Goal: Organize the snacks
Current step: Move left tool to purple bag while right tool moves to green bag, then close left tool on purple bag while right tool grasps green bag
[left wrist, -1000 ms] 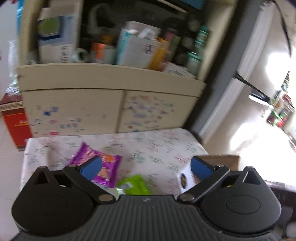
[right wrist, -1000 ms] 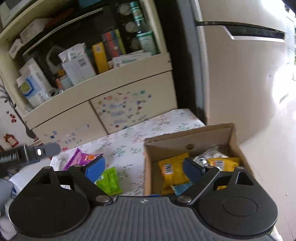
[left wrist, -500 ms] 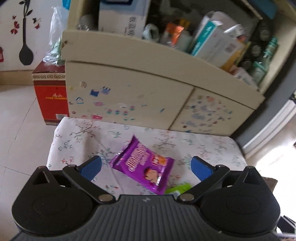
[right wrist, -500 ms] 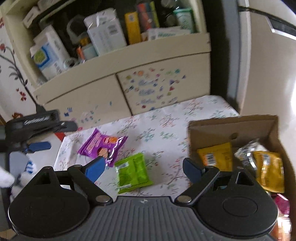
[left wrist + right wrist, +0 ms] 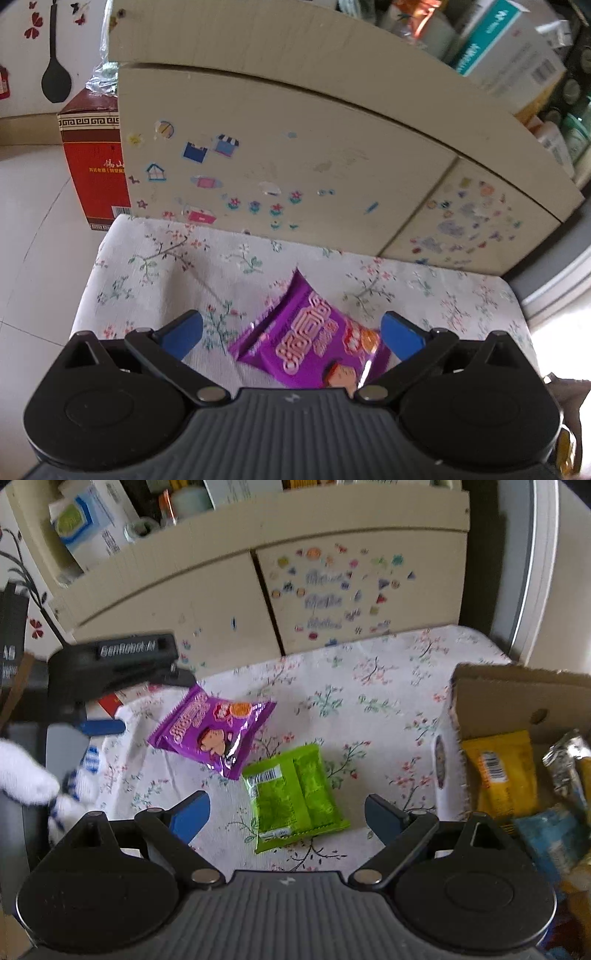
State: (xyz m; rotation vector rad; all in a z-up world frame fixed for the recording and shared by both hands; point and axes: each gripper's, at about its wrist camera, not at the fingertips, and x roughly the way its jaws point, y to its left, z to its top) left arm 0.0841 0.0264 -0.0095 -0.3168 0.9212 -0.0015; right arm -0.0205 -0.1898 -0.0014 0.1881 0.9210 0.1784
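**Two loose packets on the cloth, one under each gripper**

Item 1. Purple snack packet [image 5: 314, 343]. Lies flat on the floral tablecloth [image 5: 229, 258], directly ahead of and below the left gripper [image 5: 291, 332], framed between its two blue pads. Long axis runs on a diagonal across the gripper's opening, one corner pointing away toward the cabinet [image 5: 295, 147]. The left is plainly the nearer tool. Its fingers stand wide apart, holding nothing; whether the right-hand pad touches the packet's edge cannot be told.

Item 2. Green snack packet [image 5: 295, 794]. Lies flat, barcode side up, just beside the purple packet's near corner, and centred between the pads of the right gripper [image 5: 288, 812]. Long axis runs roughly along the gripper's forward line, so the short width faces the pads. The fingers are spread wide and empty, clear of the packet on both sides.

Item 3. Cardboard box [image 5: 517, 686]. Stands at the table's right edge, to the right of the right gripper, already holding yellow and foil packets. Judged destination for both loose items; the green one lies closer to it.
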